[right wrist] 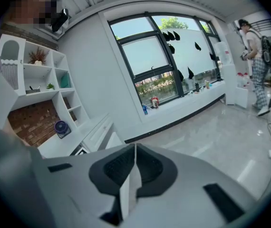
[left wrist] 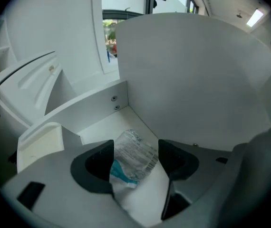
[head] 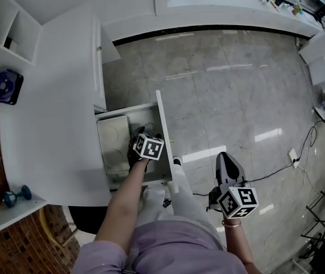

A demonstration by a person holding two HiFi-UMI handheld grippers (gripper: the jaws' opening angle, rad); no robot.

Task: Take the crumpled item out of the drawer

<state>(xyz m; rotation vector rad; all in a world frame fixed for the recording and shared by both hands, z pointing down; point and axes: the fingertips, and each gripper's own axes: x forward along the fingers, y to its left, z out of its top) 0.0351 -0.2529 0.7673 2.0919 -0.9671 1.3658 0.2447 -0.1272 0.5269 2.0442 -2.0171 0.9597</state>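
Observation:
The white drawer stands pulled out of the counter, and my left gripper reaches down into it. On the drawer floor lies the crumpled item, a clear wrapper with print and a teal patch. It sits between the jaws of my left gripper, which stand wide apart on either side of it without pressing on it. My right gripper hangs over the floor to the right of the drawer; in the right gripper view its jaws are together with nothing between them.
A flat white box fills the drawer's left part. The white counter carries a blue fan, and a blue dumbbell lies on a lower shelf. A cable and socket lie on the tiled floor. A person stands far off.

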